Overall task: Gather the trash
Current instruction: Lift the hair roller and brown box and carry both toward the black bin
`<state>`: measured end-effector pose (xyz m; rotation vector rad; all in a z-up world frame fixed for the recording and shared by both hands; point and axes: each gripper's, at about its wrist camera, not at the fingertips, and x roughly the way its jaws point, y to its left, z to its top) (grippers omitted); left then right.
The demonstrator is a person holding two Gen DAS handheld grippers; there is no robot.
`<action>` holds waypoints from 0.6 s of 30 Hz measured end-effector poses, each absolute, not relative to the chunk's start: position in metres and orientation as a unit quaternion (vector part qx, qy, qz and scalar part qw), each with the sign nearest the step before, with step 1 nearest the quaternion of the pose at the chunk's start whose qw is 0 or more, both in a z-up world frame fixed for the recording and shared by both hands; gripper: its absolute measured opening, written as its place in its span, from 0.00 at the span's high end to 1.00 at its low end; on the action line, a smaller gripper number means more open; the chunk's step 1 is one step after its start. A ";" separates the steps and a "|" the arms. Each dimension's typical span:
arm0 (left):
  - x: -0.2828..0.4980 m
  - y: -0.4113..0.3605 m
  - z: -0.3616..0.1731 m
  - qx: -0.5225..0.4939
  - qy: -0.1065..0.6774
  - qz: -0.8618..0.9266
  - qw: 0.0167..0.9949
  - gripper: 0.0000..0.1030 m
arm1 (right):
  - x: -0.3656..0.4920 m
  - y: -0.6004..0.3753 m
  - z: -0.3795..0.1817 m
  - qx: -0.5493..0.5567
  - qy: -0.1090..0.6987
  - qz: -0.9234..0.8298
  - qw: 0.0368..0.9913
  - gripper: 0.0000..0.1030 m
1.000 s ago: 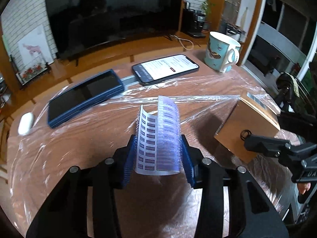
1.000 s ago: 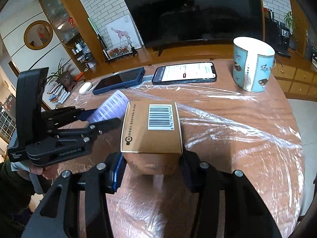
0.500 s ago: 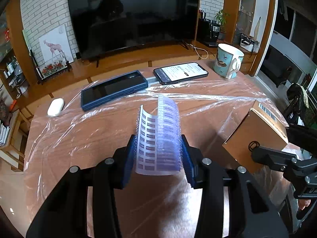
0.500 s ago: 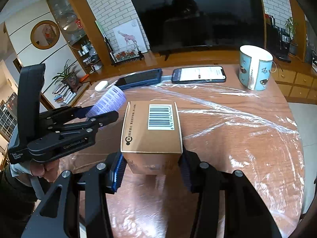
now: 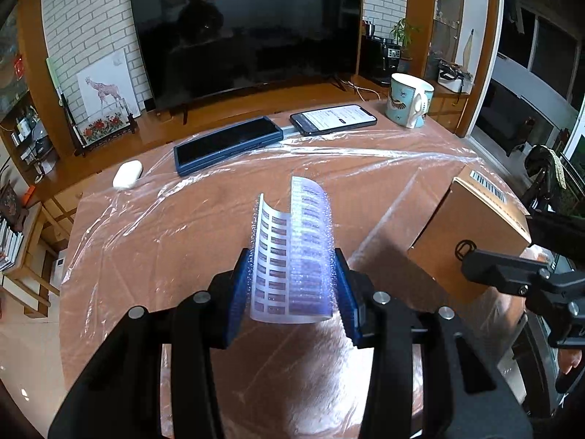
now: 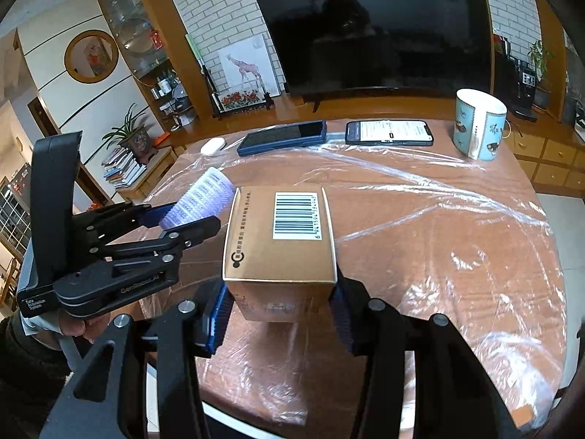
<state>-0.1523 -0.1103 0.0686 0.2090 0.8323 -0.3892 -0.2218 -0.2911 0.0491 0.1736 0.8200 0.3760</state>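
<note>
left gripper [image 5: 292, 285]: fingers closed on curled purple bubble-wrap label sheet [image 5: 292, 252], held above the table [image 5: 146, 256], off the surface.
right gripper [image 6: 279, 303]: fingers clamped on the sides of a brown cardboard box [image 6: 279, 245], barcode up, lifted over the table.
slip risk: sheet is thin and flexible; it may buckle and slide out of the pads.
box risk: grip sits low on the box, so it could tip forward if swung.
clutter risk: loose plastic film [image 6: 420, 197] could snag; phone [image 6: 389, 132], tablet [image 6: 283, 138], mug [image 6: 479, 130] at the far edge are not trash.
bin: not in view.
</note>
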 end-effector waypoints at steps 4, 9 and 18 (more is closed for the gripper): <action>-0.159 -0.102 0.067 0.097 0.399 -0.202 0.889 0.57 | -0.231 -0.285 0.051 0.086 0.394 0.171 0.899 0.54; -0.170 -0.096 0.066 0.101 0.398 -0.213 0.887 0.57 | -0.242 -0.279 0.051 0.093 0.394 0.168 0.899 0.54; -0.201 -0.092 0.068 0.096 0.392 -0.226 0.887 0.57 | -0.262 -0.275 0.053 0.088 0.395 0.198 0.893 0.54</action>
